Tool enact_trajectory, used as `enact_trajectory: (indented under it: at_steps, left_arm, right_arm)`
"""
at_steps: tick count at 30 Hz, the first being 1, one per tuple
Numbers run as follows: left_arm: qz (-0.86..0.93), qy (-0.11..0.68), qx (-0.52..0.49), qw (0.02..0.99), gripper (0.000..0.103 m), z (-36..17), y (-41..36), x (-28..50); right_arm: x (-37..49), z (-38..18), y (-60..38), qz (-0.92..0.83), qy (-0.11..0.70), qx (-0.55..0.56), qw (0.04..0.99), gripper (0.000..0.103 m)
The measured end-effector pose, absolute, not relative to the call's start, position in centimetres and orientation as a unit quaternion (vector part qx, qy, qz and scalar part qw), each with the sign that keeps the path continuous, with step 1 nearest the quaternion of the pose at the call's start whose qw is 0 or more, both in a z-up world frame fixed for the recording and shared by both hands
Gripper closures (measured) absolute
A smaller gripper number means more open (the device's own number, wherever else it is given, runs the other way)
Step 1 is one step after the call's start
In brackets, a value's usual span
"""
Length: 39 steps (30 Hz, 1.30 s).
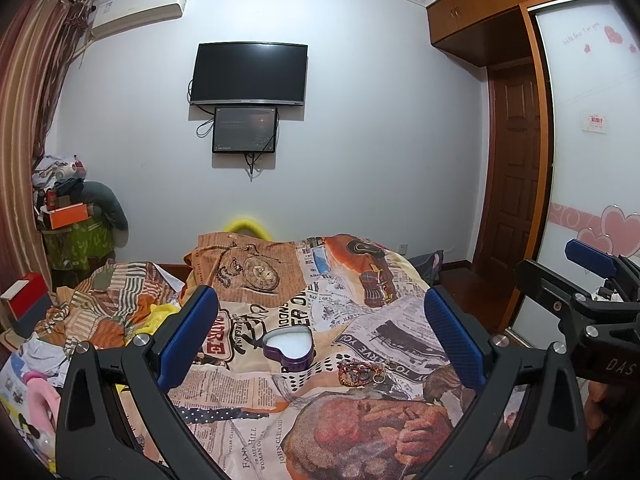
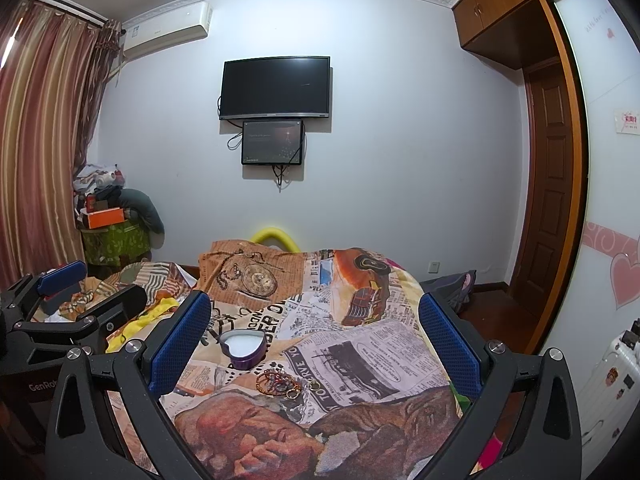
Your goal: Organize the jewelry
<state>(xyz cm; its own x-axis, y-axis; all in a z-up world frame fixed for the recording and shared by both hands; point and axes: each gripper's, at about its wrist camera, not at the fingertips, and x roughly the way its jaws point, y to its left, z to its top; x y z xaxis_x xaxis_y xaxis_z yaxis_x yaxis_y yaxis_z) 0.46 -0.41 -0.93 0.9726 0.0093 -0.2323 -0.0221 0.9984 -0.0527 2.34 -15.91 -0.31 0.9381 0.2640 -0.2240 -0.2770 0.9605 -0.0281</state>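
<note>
Plainly, one purple heart-shaped box [image 1: 289, 345] sits open on the printed bedspread [image 1: 352, 412], its point aimed right, beside one small heap of bangles and rings [image 1: 362, 372]. Both the left gripper [image 1: 320, 336] and right gripper [image 2: 316, 340] hover above with jaws spread, grasping nothing.

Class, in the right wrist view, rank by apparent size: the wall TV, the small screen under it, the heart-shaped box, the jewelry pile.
1. TV
2. Small screen
3. Heart-shaped box and jewelry pile: look alike, unranked. Both lie nearer the camera than the screens, so true sizes stay unsure.

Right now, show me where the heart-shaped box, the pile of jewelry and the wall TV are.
heart-shaped box [image 1: 289, 343]: left wrist view, on its white lining.
pile of jewelry [image 2: 280, 384]: right wrist view, on the tangled bracelets and rings.
wall TV [image 1: 250, 73]: left wrist view, on the dark screen's middle.
</note>
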Motion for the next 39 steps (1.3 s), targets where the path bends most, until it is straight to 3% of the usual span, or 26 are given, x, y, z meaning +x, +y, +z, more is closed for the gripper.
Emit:
enact_trajectory:
  at_steps: [23,39]
  left_arm:
    - [0.014,0.151,-0.031,0.988,0.000,-2.0,0.4,3.6]
    - [0.011,0.330,-0.056,0.942,0.000,-12.5,2.5,13.1]
  right_arm:
    - [4.1,-1.2,-16.2,0.134,0.138,-0.029,0.981,0.000]
    - [11.5,-9.1,-16.9,0.112,0.276,-0.065,0.952,0.000]
